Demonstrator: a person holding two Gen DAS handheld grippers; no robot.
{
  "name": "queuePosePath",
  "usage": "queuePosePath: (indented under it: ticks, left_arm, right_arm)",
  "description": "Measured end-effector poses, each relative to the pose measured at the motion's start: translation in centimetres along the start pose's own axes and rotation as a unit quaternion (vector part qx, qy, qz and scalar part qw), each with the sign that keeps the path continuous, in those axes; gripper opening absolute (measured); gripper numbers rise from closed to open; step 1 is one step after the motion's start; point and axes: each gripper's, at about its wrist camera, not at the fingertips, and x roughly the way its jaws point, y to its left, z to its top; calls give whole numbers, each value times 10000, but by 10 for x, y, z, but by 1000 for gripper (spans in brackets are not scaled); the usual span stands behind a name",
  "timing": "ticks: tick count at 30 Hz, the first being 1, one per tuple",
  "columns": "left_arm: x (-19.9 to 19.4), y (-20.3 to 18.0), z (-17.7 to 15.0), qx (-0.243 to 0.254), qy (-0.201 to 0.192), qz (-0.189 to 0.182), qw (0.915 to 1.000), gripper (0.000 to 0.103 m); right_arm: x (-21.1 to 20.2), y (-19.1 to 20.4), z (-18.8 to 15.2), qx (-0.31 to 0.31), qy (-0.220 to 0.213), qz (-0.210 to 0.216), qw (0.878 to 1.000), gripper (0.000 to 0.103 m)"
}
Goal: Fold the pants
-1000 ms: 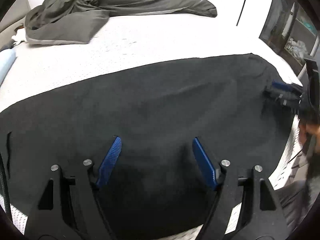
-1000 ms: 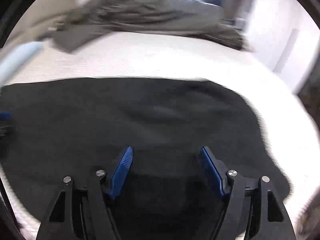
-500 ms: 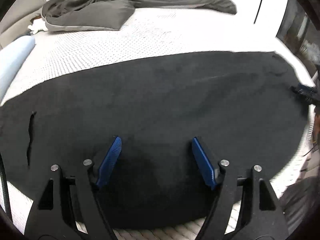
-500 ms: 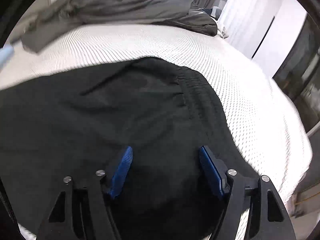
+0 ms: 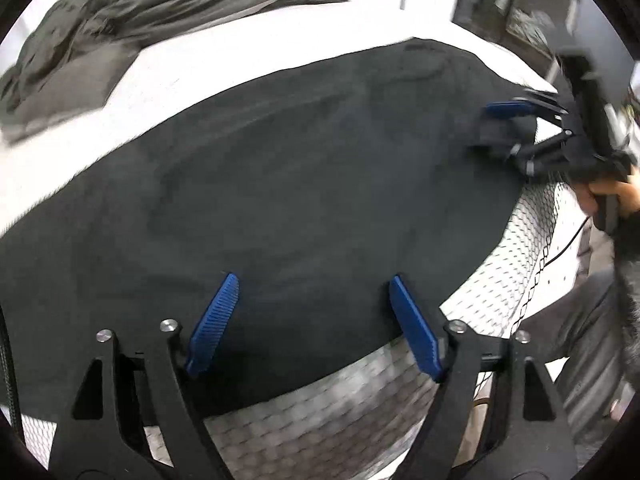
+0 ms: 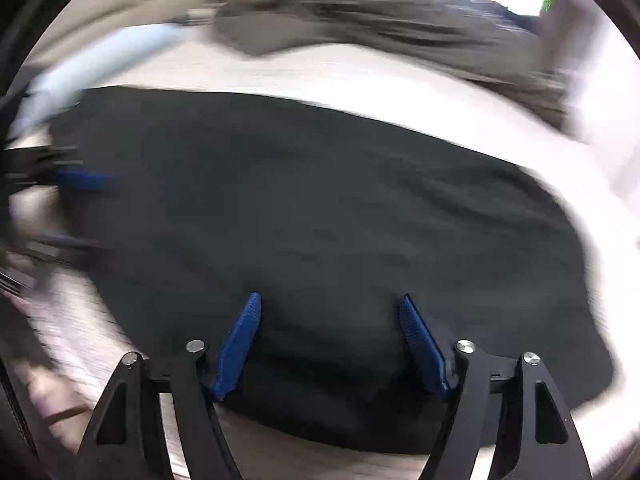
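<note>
Both grippers have swung back over the near edge of the black pants point(image 5: 300, 184), which lie spread flat, matte and softly rippled, on the white waffle-textured mattress point(image 5: 340, 420). Left gripper point(image 5: 312, 304) and right gripper point(image 6: 330, 322) stand wide, ribbed blue pads opening, cloth beneath them ungripped. A crumpled grey blanket point(image 5: 132, 16) lies beyond.
</note>
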Motion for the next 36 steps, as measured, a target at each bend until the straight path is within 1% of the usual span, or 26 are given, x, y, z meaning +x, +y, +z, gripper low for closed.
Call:
queuePosePath:
  ticks: [1, 2, 3, 4, 5, 6, 8, 9, 10, 12, 15, 17, 18, 20, 22, 23, 25, 26, 27, 28, 29, 31, 32, 33, 35, 36]
  left_arm:
    - [-2, 10, -3, -114, 19, 35, 9999, 81]
    - [-3, 14, -5, -168, 24, 46, 9998, 82]
    - [-5, 21, -5, -258, 27, 46, 9997, 82]
    - [-6, 27, -4, -328, 30, 53, 9994, 81]
    - [-9, 32, -2, -414, 16, 78, 9991, 80]
    - [-14, 39, 1, -485, -72, 137, 9987, 79]
    - [-26, 48, 8, -582, -317, 319, 9973, 78]
    - [-30, 59, 13, -759, -459, 449, 9950, 78]
    - [-30, 65, 16, -872, -487, 506, 9937, 78]
    - [-21, 88, 25, -1268, -414, 652, 9889, 78]
    - [-5, 113, 40, -1611, -321, 918, 9821, 78]
    - [5, 121, 53, -1711, -295, 916, 9806, 78]
    - [11, 122, 60, -1720, -274, 886, 9807, 78]
    - [24, 124, 70, -1674, -200, 932, 9813, 78]
    - [49, 120, 85, -1505, 111, 1121, 9822, 78]
    - [64, 123, 86, -1405, 433, 1238, 9814, 78]
    - [70, 129, 85, -1399, 392, 1139, 9828, 83]
    - [67, 136, 81, -1448, 386, 1040, 9832, 83]
    - [62, 142, 77, -1462, 388, 1024, 9832, 83]
    - [54, 151, 71, -1472, 384, 1202, 9810, 83]
    - [47, 161, 64, -1495, 401, 1369, 9784, 83]
    - [35, 180, 49, -1579, 399, 1660, 9726, 83]
    - [27, 193, 40, -1672, 366, 1751, 9696, 84]
    - [17, 210, 30, -1888, 320, 1790, 9650, 84]
    - [3, 231, 19, -2302, 180, 1673, 9585, 83]
    - [-7, 238, 14, -2481, 67, 1659, 9544, 83]
  right_arm:
    - [3, -21, -8, 183, 60, -477, 9987, 77]
    - [5, -47, -17, 480, 136, -980, 9939, 77]
    - [5, -71, -25, 886, 164, -1304, 9874, 76]
    - [1, -91, -30, 1300, 108, -1307, 9828, 73]
    - [-6, -106, -33, 1636, 15, -1162, 9797, 64]
    - [-12, -108, -33, 1791, -40, -1042, 9783, 62]
    - [-22, -110, -25, 1879, -249, -967, 9771, 62]
    - [-34, -104, -19, 1850, -456, -852, 9780, 62]
    - [-37, -101, -13, 1849, -577, -725, 9784, 62]
    - [-29, -85, 7, 1795, -607, -363, 9812, 62]
    - [0, -55, 45, 1562, -402, -255, 9866, 62]
    - [18, -25, 71, 1589, -251, 41, 9870, 62]
    - [30, -20, 86, 1575, -211, 220, 9870, 62]
    - [42, 19, 111, 1384, -122, 453, 9893, 62]
    - [51, 53, 131, 962, -107, 599, 9935, 62]
    - [58, 68, 139, 825, -75, 620, 9946, 64]
    - [80, 89, 150, 638, 127, 569, 9963, 64]
    - [90, 92, 150, 551, 294, 393, 9973, 65]
    - [88, 83, 147, 550, 310, 258, 9977, 70]
    - [90, 78, 145, 624, 303, 135, 9975, 74]
    - [90, 66, 143, 767, 330, -16, 9965, 76]
    - [87, 30, 132, 1177, 403, -489, 9910, 76]
    - [91, 12, 130, 1415, 434, -735, 9862, 76]
    - [88, -10, 122, 1734, 426, -819, 9805, 76]
    - [83, -27, 115, 2161, 363, -544, 9742, 75]
    - [78, -27, 118, 2226, 352, -530, 9728, 73]
